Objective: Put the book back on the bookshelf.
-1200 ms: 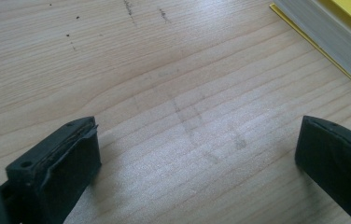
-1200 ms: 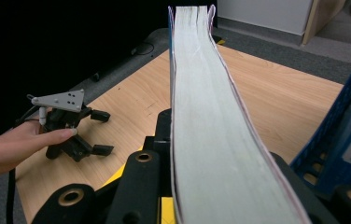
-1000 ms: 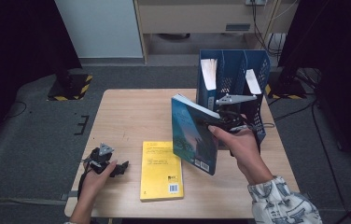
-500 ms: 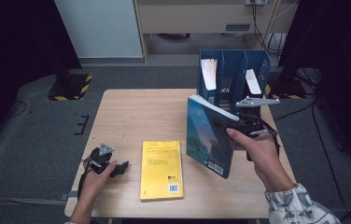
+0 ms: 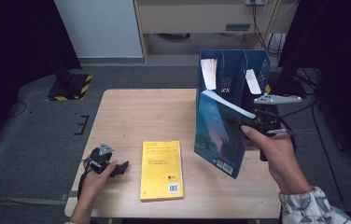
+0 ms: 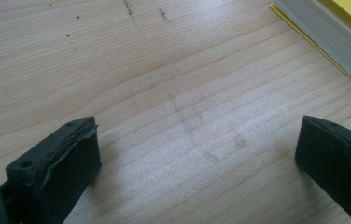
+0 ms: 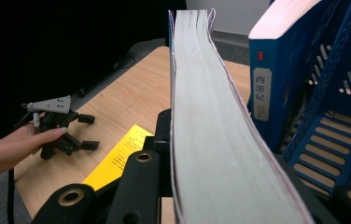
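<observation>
The right gripper (image 5: 253, 122) is closed on the blue book (image 5: 220, 135), its fingers (image 7: 138, 182) clamped across the page edge; the book is held tilted above the surface (image 5: 141, 112), just beside the blue file rack (image 5: 232, 70). A slip could be caused by the heavy unsupported lower end, or a snag on the rack's divider. The left gripper (image 5: 103, 162) is rested wide open, empty, near the yellow book (image 5: 161, 169).

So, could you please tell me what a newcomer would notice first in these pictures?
Probably the blue-covered book, held upright and tilted above the table's right side in the right tool, just in front of the blue file rack. Next, the yellow book lying flat near the front edge, with the left tool resting open beside it.
</observation>
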Demonstrator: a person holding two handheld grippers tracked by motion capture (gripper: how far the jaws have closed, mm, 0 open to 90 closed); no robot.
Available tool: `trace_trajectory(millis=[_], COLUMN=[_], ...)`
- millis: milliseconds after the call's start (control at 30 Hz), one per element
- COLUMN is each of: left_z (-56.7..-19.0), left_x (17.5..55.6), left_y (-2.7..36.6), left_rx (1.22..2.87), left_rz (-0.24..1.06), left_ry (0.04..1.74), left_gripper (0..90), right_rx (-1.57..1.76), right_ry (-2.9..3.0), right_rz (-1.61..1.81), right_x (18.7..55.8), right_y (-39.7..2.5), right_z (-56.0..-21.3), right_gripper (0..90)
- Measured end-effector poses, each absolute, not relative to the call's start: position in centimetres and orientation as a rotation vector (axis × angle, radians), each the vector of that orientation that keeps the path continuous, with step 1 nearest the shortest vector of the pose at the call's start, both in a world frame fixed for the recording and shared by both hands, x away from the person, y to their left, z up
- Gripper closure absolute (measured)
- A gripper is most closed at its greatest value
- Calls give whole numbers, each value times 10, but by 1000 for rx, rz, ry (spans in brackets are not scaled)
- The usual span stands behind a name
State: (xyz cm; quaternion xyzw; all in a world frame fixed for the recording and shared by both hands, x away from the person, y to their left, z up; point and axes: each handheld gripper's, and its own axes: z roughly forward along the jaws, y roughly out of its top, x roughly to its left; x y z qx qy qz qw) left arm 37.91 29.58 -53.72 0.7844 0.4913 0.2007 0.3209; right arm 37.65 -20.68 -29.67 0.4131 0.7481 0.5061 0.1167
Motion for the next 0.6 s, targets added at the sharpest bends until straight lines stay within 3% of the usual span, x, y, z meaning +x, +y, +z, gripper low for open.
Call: trace_trajectory(millis=[600], left_z=[-537], left_x=[379], left_y=[296], left_rx=[2061], left_rz=[527], left_ry=[1291], left_gripper=[0], right_rx=[1307], right_ry=[2066], right_rz=[1456], right_x=[394], right_y=[-245], right_z=[-262], right_gripper=[735])
